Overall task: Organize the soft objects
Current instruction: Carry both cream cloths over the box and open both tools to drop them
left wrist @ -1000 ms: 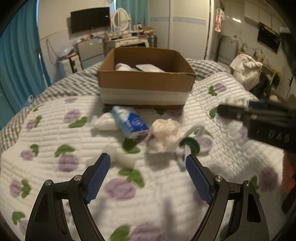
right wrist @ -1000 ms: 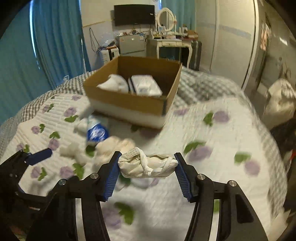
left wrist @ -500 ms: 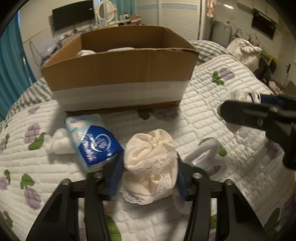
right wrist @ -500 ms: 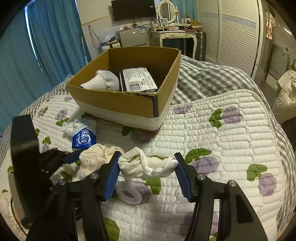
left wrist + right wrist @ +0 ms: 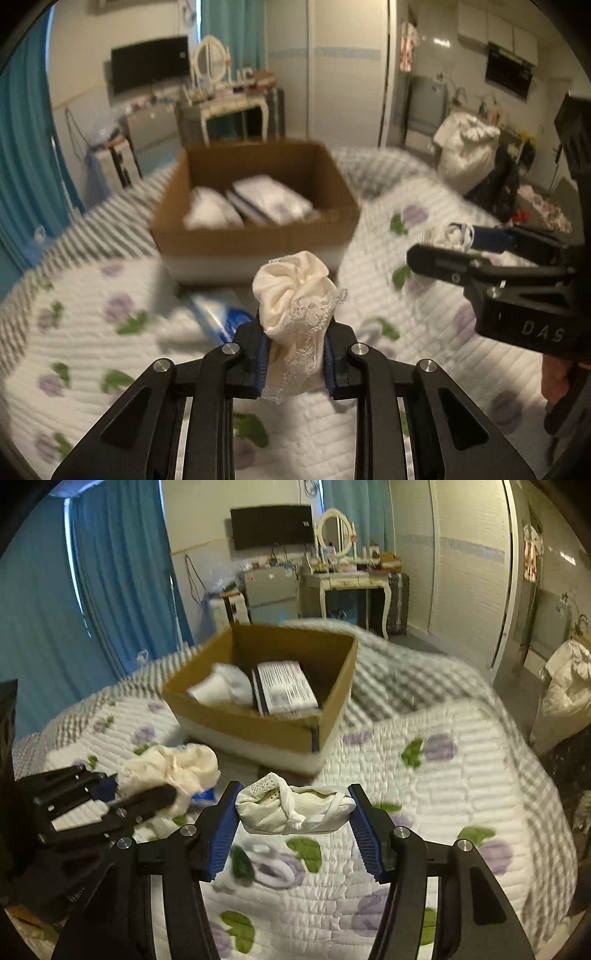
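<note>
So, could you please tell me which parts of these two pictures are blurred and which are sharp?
Left wrist view: cream lace bundle and hand-held gripper sharp, cardboard box and quilt smeared. Right wrist view: white bundle sharp, box and quilt blurred; both show fisheye bending.

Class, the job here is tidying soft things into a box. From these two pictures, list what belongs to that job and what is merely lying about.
Part of the job:
- cream lace cloth, held in the left gripper
- white mesh bundle, held in the right gripper
- cardboard box
- blue tissue pack on the quilt

Lying about:
- television
- dressing table
- blue curtains
</note>
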{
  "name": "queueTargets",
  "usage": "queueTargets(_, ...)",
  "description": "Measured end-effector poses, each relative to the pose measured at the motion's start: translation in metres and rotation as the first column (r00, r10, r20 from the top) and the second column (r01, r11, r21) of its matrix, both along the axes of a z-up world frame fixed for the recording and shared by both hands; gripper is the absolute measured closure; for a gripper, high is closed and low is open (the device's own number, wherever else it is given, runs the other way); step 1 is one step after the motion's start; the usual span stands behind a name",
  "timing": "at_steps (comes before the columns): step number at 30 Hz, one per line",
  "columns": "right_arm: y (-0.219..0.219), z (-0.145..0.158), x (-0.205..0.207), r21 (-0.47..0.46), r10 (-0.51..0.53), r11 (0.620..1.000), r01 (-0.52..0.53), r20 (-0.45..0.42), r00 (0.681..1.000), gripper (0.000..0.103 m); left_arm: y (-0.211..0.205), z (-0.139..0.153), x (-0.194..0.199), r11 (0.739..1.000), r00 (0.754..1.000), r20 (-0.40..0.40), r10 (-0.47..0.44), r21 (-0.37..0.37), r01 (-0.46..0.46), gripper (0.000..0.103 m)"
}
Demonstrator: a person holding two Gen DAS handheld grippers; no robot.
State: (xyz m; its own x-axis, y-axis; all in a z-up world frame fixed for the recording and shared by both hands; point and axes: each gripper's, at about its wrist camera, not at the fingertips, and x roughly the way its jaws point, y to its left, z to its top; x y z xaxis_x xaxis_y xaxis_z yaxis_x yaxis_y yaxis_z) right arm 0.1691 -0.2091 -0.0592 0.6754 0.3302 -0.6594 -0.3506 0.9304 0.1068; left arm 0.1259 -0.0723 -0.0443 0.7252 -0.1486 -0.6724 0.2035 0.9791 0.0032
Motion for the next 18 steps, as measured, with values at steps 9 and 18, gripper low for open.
queueTargets(9,0.016,0.090,0.010,0.017,0.021,1.000,-0.024,0.153,0.988,0.046,0.012,0.076,0.018,1.000,0.989,0.144,0.020,0.001,-0.020,0.081)
queueTargets(18,0.042,0.089,0.104,0.074,0.016,0.997,-0.023,0.098,0.995,0.045,0.026,0.055,0.096,0.999,0.995,0.095,0.042,0.004,-0.042,0.081)
